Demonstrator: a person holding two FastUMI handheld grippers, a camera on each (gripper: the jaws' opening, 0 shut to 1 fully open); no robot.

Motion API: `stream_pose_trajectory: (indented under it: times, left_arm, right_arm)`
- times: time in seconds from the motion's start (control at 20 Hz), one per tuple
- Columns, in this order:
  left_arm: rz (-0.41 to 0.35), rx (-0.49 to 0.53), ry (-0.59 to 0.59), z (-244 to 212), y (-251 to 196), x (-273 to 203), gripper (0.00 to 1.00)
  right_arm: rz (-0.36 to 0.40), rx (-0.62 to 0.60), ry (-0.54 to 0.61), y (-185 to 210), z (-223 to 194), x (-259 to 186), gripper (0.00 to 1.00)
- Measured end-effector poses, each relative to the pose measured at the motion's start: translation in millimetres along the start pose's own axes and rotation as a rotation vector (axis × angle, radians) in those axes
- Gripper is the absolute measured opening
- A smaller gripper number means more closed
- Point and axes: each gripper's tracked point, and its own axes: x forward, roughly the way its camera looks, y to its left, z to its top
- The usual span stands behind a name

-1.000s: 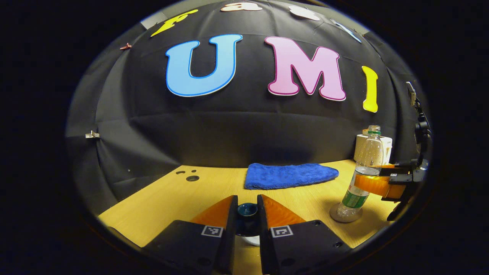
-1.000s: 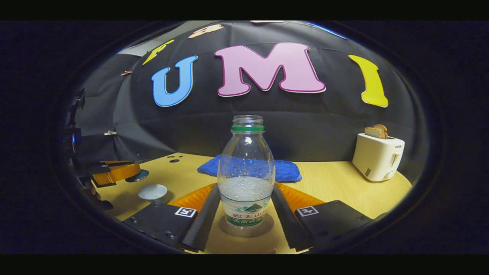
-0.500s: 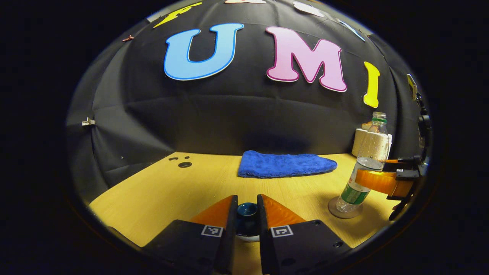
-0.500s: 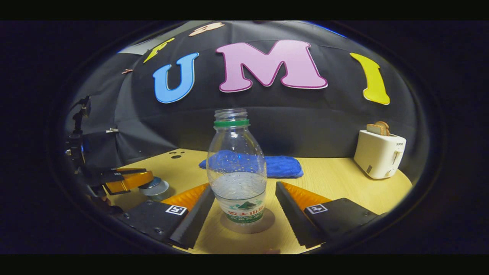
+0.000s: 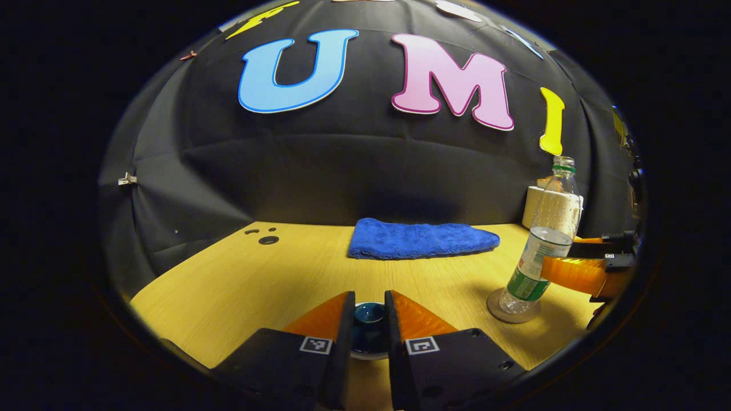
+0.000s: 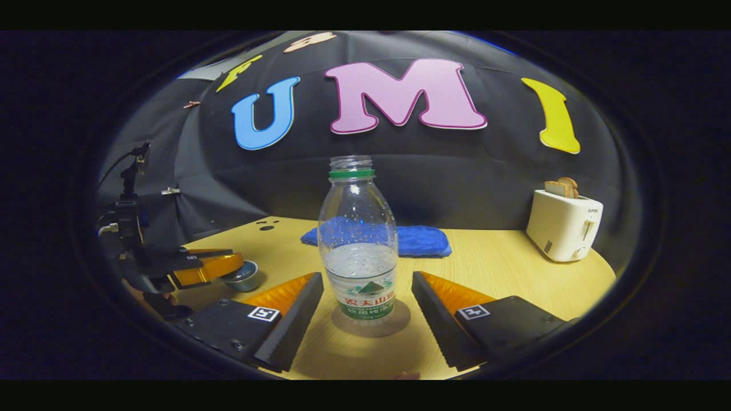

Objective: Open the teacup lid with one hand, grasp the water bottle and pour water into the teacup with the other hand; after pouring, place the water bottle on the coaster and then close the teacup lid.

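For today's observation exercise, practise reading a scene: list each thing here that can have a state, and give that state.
Water bottle: upright on the coaster, uncapped, partly filled.
Coaster: flat on the table, under the bottle.
Teacup lid: gripped between the left gripper's fingers.
Teacup: under the lid; whether fully closed is unclear.
Left gripper: shut on the lid.
Right gripper: open, clear of the bottle.
Toaster: bread sticking up.
Blue cloth: lying folded.

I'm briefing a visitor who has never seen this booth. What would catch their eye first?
Probably the uncapped water bottle, upright on its coaster between the open right tongs. Next, the left tongs gripping the dark teacup lid, and the white toaster with bread at the table's far right.
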Motion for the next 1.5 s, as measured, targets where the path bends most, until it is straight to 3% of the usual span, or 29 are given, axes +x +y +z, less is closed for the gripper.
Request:
stream_pose_trajectory:
  times: [0.15,0.25,0.4,0.55,0.6,0.65,0.7,1.2,1.5]
  left_arm:
    - [0.011,0.013,0.002,0.0,-0.8,-0.7,0.38]
    - [0.017,0.033,0.005,-1.4,-0.2,-0.2,0.35]
    - [0.022,0.057,-0.005,6.1,-0.6,-5.0,0.52]
    - [0.016,0.044,-0.030,26.0,-5.5,-20.6,0.55]
    - [0.008,0.034,-0.041,35.6,-9.5,-30.0,0.64]
    - [0.002,0.032,-0.052,46.1,-12.9,-38.3,0.63]
    - [0.000,0.037,-0.064,57.5,-14.7,-46.1,0.55]
    - [-0.006,0.029,-0.163,205.7,-17.9,-136.0,0.55]
    - [-0.029,0.049,-0.203,253.3,-11.9,-175.2,0.55]
  right_arm:
    - [-0.003,-0.002,-0.003,-1.0,2.2,-3.6,0.97]
    - [-0.005,-0.002,-0.007,-1.0,6.3,-6.6,0.97]
    - [-0.008,-0.003,-0.021,-0.8,15.1,-12.9,0.97]
    - [-0.017,-0.007,-0.031,1.3,30.6,-24.4,0.97]
    - [-0.017,-0.009,-0.036,2.8,38.9,-29.1,0.97]
    - [-0.022,-0.014,-0.043,4.5,47.6,-33.2,0.96]
    - [-0.025,-0.020,-0.047,5.5,57.9,-38.1,0.96]
    - [-0.058,-0.026,-0.116,27.5,187.6,-114.9,0.96]
    - [-0.077,0.033,-0.160,43.4,232.7,-158.8,0.97]
